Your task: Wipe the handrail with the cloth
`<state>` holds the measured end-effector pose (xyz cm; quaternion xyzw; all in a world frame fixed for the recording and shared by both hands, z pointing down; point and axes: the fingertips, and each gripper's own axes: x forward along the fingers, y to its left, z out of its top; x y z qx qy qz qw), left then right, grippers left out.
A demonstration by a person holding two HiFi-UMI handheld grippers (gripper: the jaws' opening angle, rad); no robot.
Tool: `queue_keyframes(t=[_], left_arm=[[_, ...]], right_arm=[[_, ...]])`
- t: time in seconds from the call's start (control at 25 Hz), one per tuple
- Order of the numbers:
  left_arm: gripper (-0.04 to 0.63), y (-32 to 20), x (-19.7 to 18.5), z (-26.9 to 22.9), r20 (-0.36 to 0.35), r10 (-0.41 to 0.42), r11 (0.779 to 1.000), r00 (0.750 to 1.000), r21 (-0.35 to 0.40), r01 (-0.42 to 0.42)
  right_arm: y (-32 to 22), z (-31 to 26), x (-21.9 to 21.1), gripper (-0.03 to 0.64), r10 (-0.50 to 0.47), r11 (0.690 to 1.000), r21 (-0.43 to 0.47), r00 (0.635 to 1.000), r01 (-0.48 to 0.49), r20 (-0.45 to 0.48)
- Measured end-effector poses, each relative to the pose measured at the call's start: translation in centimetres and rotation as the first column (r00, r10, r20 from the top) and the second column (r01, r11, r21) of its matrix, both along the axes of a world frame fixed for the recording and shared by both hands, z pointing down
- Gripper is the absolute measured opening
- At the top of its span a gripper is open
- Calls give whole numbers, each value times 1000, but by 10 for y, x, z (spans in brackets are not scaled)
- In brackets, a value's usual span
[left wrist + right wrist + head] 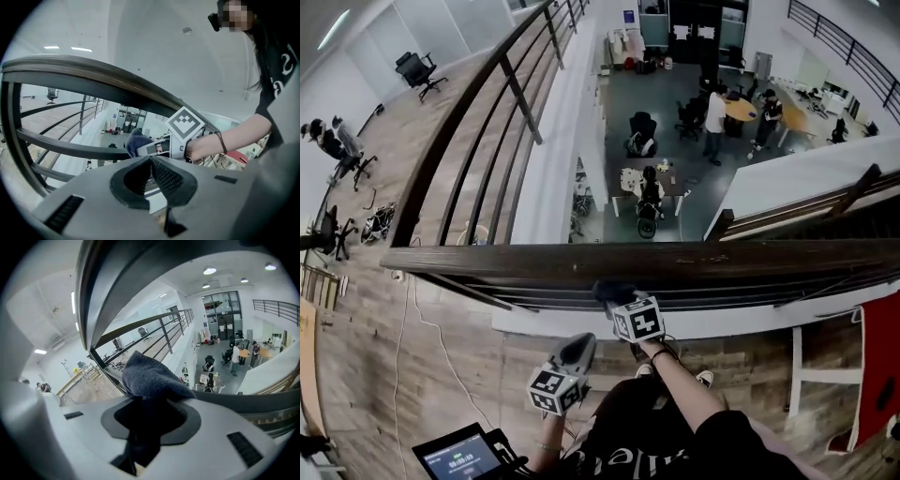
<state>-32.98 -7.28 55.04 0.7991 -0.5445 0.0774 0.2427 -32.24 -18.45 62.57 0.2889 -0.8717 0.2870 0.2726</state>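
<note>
- The left gripper (574, 352) hangs low, below the handrail (487, 260). Its jaws are pressed together on nothing.
- The right gripper (619, 302) has its jaws clamped on the cloth (612, 292), right at the handrail's near edge. It should press flat and slide slowly.

The dark brown, flat-topped wooden handrail (581, 259) runs level from side to side and meets a second run at its left corner. The bunched blue-grey fleecy cloth (149, 376), clamped in the right gripper (151, 405), sits just under the rail's near edge.
</note>
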Motion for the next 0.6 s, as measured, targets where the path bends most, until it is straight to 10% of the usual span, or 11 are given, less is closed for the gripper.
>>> queue_keyframes(t=[0.6], left_arm=[[2,4,12,-2,-21,-6,1000,1000,17,7]], right_arm=[[-28,3,67,103,162,987,23,985,-161,-57]])
